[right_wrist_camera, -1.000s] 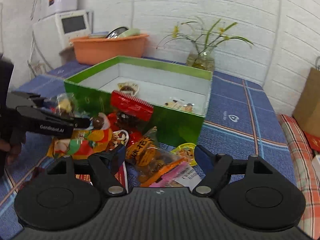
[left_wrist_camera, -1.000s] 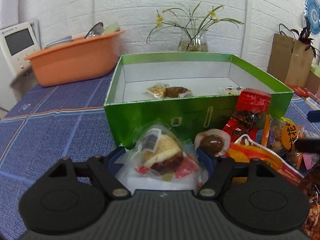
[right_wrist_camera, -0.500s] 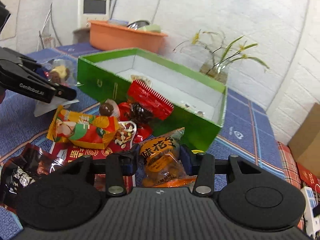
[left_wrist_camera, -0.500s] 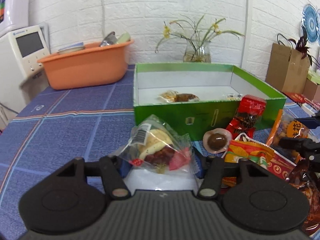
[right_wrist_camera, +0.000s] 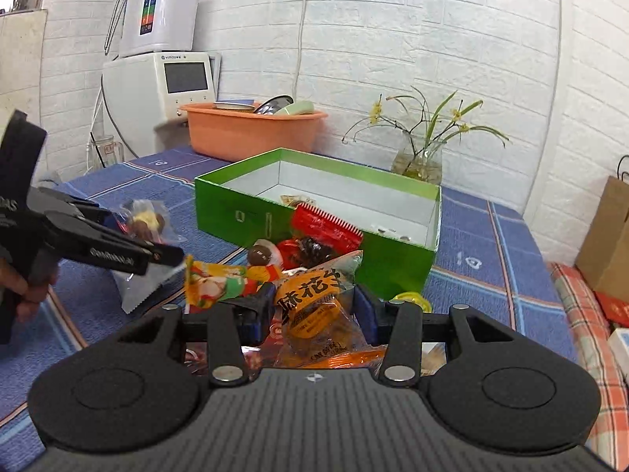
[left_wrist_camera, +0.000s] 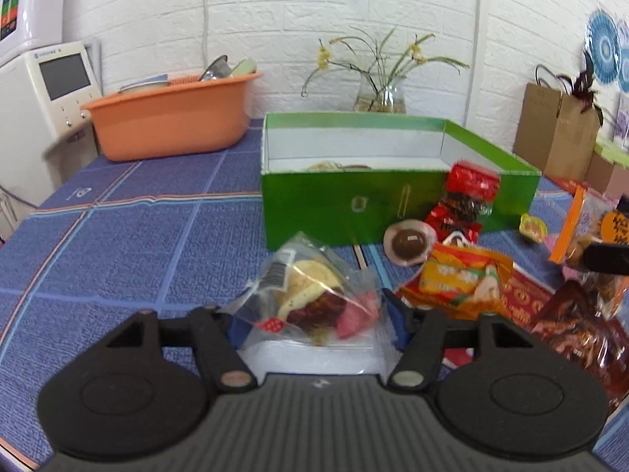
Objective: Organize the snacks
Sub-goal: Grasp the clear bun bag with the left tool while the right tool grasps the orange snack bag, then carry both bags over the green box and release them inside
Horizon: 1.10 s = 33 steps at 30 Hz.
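Between the blue pads of the left gripper (left_wrist_camera: 316, 320) a clear crinkled bun pack (left_wrist_camera: 310, 291) is clamped, a pale round bun with dark filling and a pink piece seen through the film; the jaws are closed onto its sides and its white serrated edge hangs below them. In the right-wrist view the same pack (right_wrist_camera: 143, 218) is seen raised off the bench (right_wrist_camera: 468, 263), well left of the green box (right_wrist_camera: 314, 232). Between the pads of the right gripper (right_wrist_camera: 314, 308) a glossy orange peanut bag (right_wrist_camera: 314, 306) with black characters is gripped, the jaws pressed against both its sides. Just beyond lies a heap of shiny packets: a yellow-orange pouch (left_wrist_camera: 464, 279), a red packet (left_wrist_camera: 466, 196) with a serrated top leaning on the box's front wall, a round brown sweet (left_wrist_camera: 409, 242) in a clear wrapper, and a small yellow jelly cup (left_wrist_camera: 532, 228). The cardboard box is rectangular, open-topped and white inside, with a few small wrapped snacks on its floor. The bench is covered by a blue checked cloth. Farther back stand an orange plastic tub (left_wrist_camera: 173, 118) and a glass vase (left_wrist_camera: 379, 96) with thin stems.
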Available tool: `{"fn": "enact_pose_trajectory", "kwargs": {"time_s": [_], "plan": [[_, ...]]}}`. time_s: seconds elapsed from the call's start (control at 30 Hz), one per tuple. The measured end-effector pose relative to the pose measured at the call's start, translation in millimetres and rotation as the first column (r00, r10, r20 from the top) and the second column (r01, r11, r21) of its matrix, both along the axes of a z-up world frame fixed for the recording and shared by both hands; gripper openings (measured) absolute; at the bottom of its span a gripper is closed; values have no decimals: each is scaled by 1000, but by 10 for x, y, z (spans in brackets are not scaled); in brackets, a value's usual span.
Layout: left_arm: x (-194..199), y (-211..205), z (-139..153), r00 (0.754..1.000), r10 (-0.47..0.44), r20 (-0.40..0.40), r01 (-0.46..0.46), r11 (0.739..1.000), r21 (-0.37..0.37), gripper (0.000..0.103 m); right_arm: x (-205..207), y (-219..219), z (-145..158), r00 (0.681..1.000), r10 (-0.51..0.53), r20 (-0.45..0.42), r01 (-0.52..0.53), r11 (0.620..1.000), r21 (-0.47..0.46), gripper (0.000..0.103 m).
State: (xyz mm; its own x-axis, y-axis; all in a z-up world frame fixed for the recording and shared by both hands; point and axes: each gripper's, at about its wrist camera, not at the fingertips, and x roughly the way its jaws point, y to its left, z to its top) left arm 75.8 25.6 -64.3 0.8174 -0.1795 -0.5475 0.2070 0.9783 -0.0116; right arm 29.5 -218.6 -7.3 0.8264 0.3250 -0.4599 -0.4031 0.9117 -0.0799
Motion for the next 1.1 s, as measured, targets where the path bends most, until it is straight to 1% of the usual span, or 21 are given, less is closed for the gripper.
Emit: {"fn": "enact_pose_trajectory", "kwargs": {"time_s": [0.03,0.13,0.27,0.3,0.37,0.4,0.5,0.63,0.83,0.97,1.1], "plan": [[-11,-12,-11,1000,-5,0,5,1000,6,75,-21,4,-7,1000,-1,-8,1,1000,5,76],[-41,10,2,1000,10,23,-10,1000,7,75,-56,-11,-9,1000,-9,-14,10,1000,16,76],[-44,140,92,998,34,48,-32,998,-58,75,-69,-47,-1,1000,-22,-11,22,999,25,76],[-35,153,97,998,38,47,-35,998,-56,73,-70,-58,-5,1000,-25,-12,25,999,28,76],[3,156,82,999,37,31,-36,999,-37,63,-58,-72,-15,999,-31,-17,31,999,37,76],[29,163,61,999,33,15,-33,999,-37,54,-52,-75,-20,999,-32,-19,33,999,40,76],[76,159,15,1000,15,-1,-15,1000,-21,51,-60,-67,-40,999,-30,-22,31,998,50,76],[38,168,47,1000,14,19,-14,1000,-17,49,-81,-40,-44,1000,-27,-11,27,998,51,76],[-190,241,316,994,46,99,-43,999,-32,49,-172,2,11,999,-22,32,20,998,57,76],[-393,229,561,986,39,165,-32,998,-46,49,-223,55,70,999,-7,45,4,997,73,76],[-408,152,786,973,25,230,-12,998,-58,49,-198,140,167,998,10,56,-15,995,96,76]]}}
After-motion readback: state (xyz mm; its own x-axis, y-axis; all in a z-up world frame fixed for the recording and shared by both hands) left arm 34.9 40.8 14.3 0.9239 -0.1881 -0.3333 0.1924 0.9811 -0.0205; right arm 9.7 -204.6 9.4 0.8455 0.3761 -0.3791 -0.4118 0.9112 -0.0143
